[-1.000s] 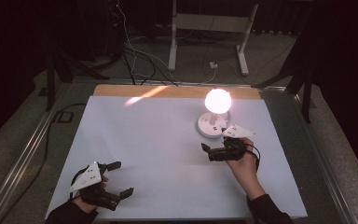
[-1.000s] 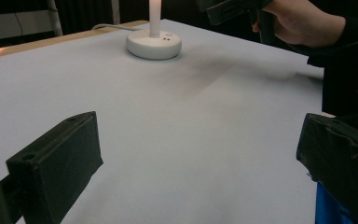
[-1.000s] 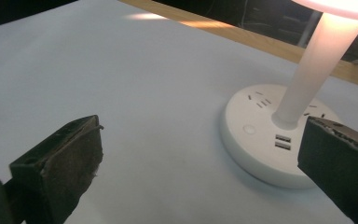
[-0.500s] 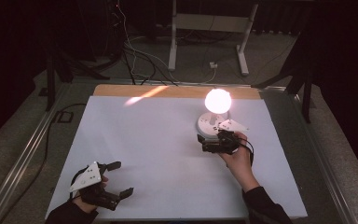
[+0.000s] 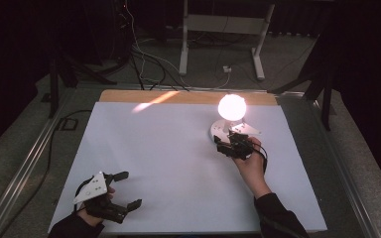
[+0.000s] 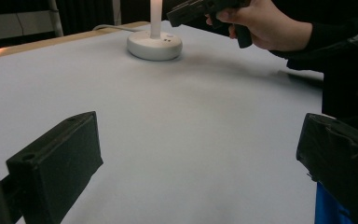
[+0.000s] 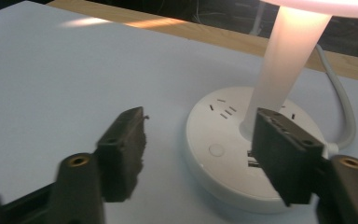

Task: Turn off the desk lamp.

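Here the lit lamp (image 5: 231, 115) stands at the far right of the white sheet (image 5: 178, 163). The right gripper (image 7: 200, 154), jaws just narrowing yet gripping nothing, hovers apparently just over the lamp's round base (image 7: 242, 154). The left gripper (image 5: 121, 191) rests unclenched, well apart from the lamp.

Dark room; grey floor (image 5: 20, 144), cables (image 5: 144, 59) trailing, white stand legs (image 5: 221, 34) behind white-covered table (image 5: 154, 163).

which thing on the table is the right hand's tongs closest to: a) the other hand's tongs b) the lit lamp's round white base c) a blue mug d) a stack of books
b: in the right gripper view the right tongs hang just over the rim of the lamp base, with the glowing stem rising behind; in the high view they sit right beside the lamp, far from the left tongs.
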